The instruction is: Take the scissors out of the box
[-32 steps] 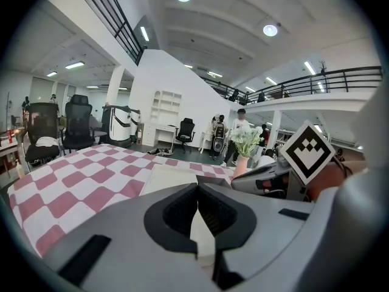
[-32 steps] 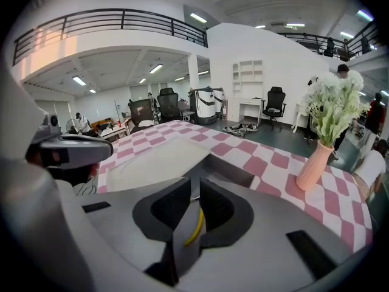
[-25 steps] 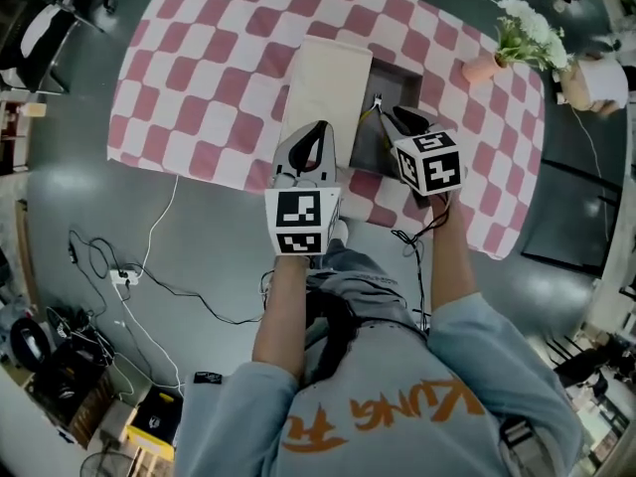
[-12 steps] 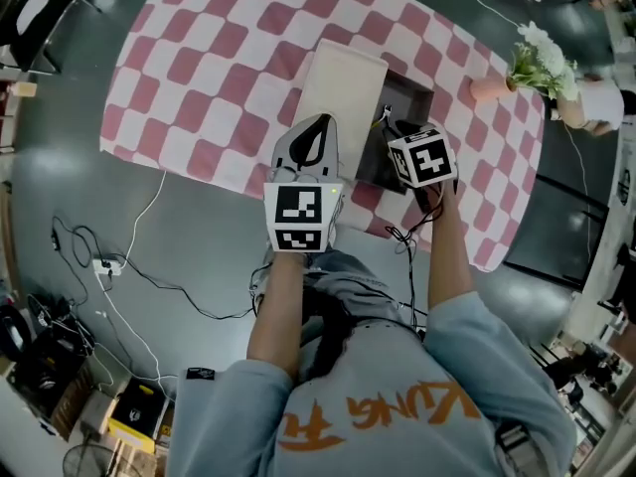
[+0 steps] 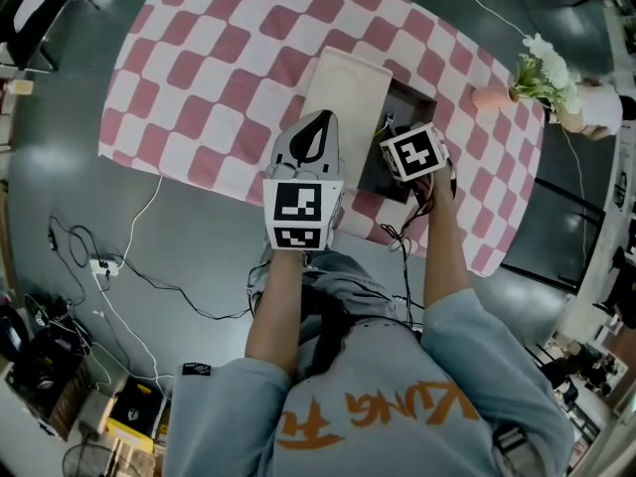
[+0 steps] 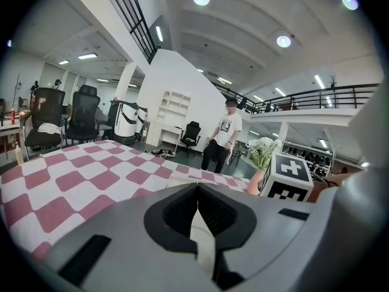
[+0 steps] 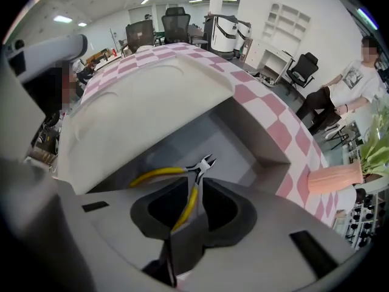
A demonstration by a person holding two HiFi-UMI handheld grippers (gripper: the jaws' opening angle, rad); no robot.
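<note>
An open box [image 5: 397,107] stands on the checked table, its cream lid [image 5: 343,85] swung to the left. Yellow-handled scissors [image 7: 203,163] lie on its grey floor [image 7: 237,145]. My right gripper [image 5: 409,157] points steeply down into the box. One yellow handle [image 7: 185,202] runs between its fingers. The jaws have just been closing and their pads lie against that handle. My left gripper [image 5: 316,119] hovers at the lid's near edge, nearly level. It is shut with nothing in it, as the left gripper view [image 6: 197,202] shows.
A pink vase [image 5: 487,95] with white flowers [image 5: 545,73] stands at the table's far right corner. A person [image 6: 226,140] stands beyond the table. Cables [image 5: 129,276] trail on the floor at the left. Office chairs [image 6: 73,117] sit further off.
The right gripper has tipped further down and sunk into the box. The left gripper has slid a little forward along the lid.
</note>
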